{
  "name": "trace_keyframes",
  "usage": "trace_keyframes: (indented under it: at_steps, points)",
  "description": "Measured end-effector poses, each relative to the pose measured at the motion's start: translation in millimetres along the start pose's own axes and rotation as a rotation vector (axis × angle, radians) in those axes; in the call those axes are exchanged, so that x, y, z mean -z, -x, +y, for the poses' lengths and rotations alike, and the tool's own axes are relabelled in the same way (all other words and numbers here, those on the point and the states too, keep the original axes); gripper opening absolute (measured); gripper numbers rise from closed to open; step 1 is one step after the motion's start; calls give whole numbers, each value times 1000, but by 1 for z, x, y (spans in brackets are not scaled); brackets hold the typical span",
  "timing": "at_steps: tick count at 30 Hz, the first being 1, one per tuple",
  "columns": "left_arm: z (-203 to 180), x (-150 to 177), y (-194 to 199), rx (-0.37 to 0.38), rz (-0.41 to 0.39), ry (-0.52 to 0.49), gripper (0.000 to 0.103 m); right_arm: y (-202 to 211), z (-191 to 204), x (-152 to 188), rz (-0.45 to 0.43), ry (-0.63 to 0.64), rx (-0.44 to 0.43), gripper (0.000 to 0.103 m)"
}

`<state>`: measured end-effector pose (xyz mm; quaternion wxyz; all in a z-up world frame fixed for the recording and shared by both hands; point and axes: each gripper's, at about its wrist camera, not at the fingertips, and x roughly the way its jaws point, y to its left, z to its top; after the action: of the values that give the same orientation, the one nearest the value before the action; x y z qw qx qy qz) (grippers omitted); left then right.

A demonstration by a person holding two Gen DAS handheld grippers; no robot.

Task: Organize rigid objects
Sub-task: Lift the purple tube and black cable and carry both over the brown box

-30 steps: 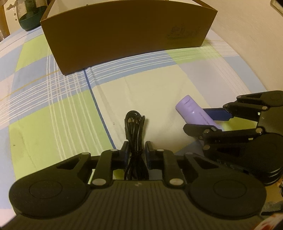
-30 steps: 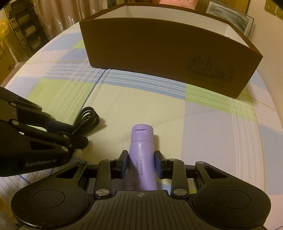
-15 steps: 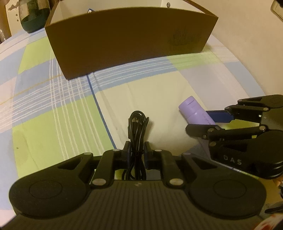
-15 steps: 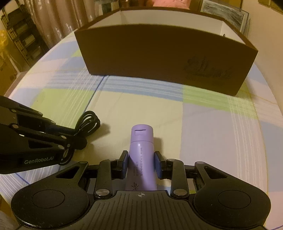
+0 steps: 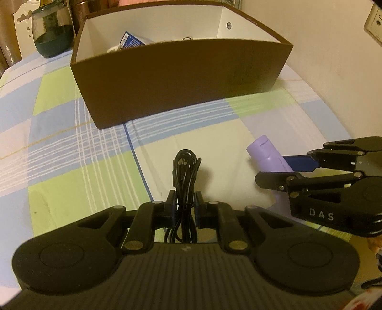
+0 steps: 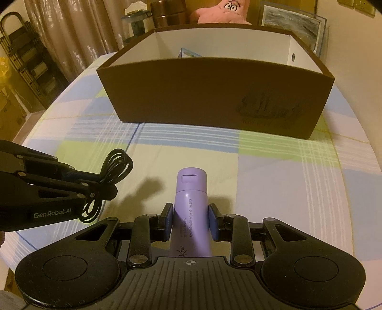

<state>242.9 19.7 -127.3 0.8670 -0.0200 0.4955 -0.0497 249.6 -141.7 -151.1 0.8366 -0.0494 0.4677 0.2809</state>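
My left gripper is shut on a coiled black cable and holds it above the checked tablecloth. My right gripper is shut on a purple bottle, cap pointing forward. The bottle and the right gripper also show at the right of the left wrist view. The left gripper with the cable shows at the left of the right wrist view. A brown open box with white inner walls stands ahead, also in the right wrist view.
Inside the box lies a blue packet and other partly hidden items. A dark glass jar stands behind the box at left. A pink plush and a framed picture are beyond the box. A wall is at the right.
Both grippers have risen with their objects and moved toward the box. The inside of the box has come into view.
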Motion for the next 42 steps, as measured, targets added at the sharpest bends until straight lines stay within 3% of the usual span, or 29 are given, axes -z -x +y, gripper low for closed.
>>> trace_keyframes:
  at_steps: [18,42]
  points:
    - [3,-36,30,-21,-95,26,13,20,-9,-32,-71,9,-21,31]
    - [9,-105,54,-84,-245,44,13,39,-33,-117,-207,19,-91,31]
